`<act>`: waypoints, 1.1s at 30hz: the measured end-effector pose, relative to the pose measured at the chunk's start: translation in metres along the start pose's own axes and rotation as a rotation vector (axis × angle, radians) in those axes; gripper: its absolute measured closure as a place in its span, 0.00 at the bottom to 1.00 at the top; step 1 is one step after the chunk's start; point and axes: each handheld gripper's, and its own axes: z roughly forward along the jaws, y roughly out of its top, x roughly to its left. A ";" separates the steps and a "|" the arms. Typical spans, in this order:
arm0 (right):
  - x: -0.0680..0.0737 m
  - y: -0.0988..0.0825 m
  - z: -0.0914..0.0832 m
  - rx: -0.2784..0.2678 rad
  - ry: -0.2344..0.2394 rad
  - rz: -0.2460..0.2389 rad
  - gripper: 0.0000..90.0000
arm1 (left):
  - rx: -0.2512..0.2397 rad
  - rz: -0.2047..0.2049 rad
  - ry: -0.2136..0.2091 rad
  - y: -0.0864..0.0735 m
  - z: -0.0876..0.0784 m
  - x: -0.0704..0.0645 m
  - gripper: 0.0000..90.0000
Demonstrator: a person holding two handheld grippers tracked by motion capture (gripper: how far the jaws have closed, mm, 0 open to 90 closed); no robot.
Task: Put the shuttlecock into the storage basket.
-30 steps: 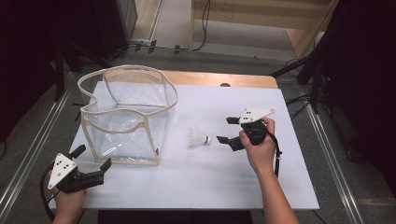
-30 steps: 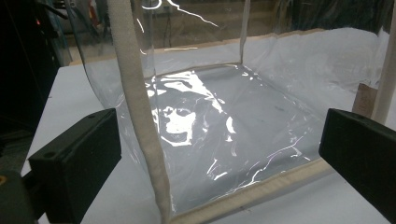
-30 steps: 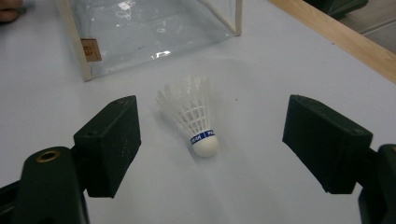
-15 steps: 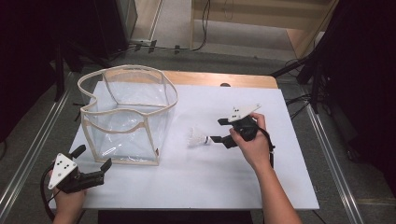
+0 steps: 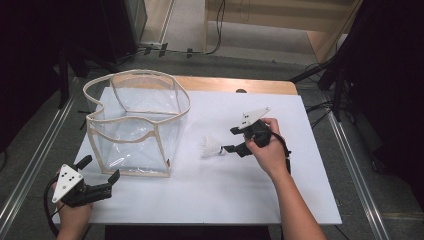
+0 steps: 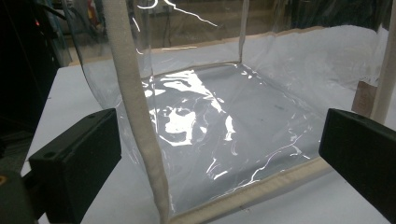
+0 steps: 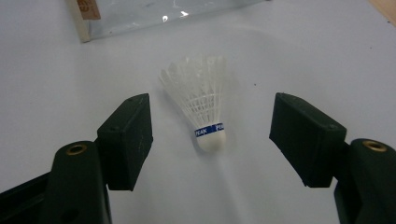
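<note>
A white feather shuttlecock (image 5: 211,147) lies on its side on the white table (image 5: 210,200), right of a clear plastic box (image 5: 134,131) with beige edging. My right gripper (image 5: 230,140) reaches it from the right. In the right gripper view the shuttlecock (image 7: 201,98) points its cork base with a blue band toward me. That base lies between the jaws of the right gripper (image 7: 212,119), which have just been closing and stand apart from it on both sides. My left gripper (image 5: 101,168) rests open at the front left, facing the box's near corner (image 6: 135,102).
The box's top is open and its rim sags. The wooden table edge (image 5: 235,85) runs along the back. Metal rails (image 5: 360,175) flank the table, and dark stands and cables stand behind it. Bare white surface stretches in front of the shuttlecock.
My right gripper has moved left toward the shuttlecock and its jaws have narrowed around the base. The left gripper and the box have stayed put.
</note>
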 end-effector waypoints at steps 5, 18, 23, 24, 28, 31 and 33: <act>-0.001 0.002 0.005 0.027 0.005 -0.001 0.31 | -0.001 -0.002 0.002 0.000 0.000 0.000 0.00; -0.003 0.005 0.018 0.159 -0.009 -0.055 0.32 | -0.004 -0.006 0.003 0.000 0.000 0.000 0.00; -0.003 0.006 0.025 0.203 0.011 -0.071 0.38 | -0.002 -0.007 0.004 0.000 0.000 0.000 0.00; -0.003 0.005 0.027 0.216 0.014 -0.072 0.38 | -0.003 -0.007 0.004 0.000 0.000 0.000 0.00; -0.003 0.005 0.034 0.260 0.017 -0.055 0.40 | -0.004 -0.007 0.003 0.000 0.000 0.000 0.00; -0.002 0.006 0.040 0.279 0.014 -0.036 0.40 | -0.001 -0.003 0.002 0.000 0.000 0.000 0.00; -0.002 0.006 0.042 0.299 0.000 -0.015 0.43 | -0.003 -0.004 0.001 0.000 0.000 0.000 0.00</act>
